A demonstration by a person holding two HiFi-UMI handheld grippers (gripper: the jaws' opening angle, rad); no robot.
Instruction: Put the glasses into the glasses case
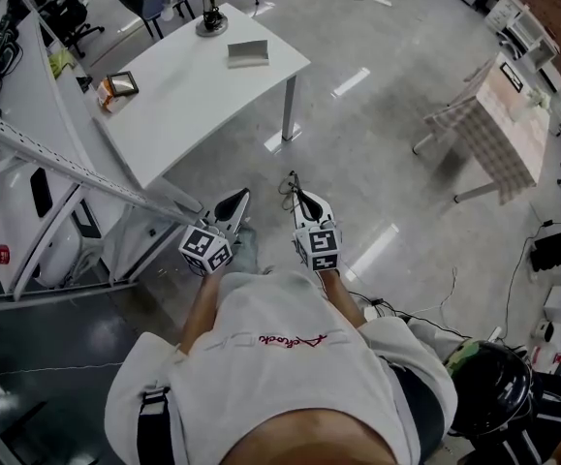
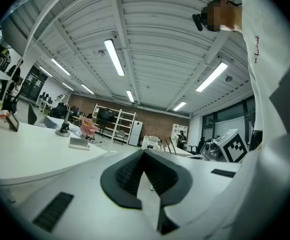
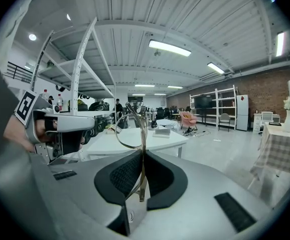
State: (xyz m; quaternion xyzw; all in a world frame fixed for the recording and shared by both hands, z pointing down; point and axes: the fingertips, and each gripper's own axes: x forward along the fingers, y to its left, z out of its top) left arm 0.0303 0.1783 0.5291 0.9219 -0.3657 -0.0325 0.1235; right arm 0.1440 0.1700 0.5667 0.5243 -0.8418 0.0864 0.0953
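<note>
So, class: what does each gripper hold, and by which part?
The right gripper pinches thin wire-framed metal glasses by a slim frame piece below the round rim; the left gripper holds nothing.

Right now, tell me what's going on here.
A person stands back from the white table, holding a gripper in each hand close to the chest. The right gripper is shut on a pair of thin wire glasses. The left gripper is shut with nothing in it. A grey case lies on the table, well apart from both grippers, and the glasses are not yet in it.

White table [image 1: 188, 100] with grey case [image 1: 248, 53]
</note>
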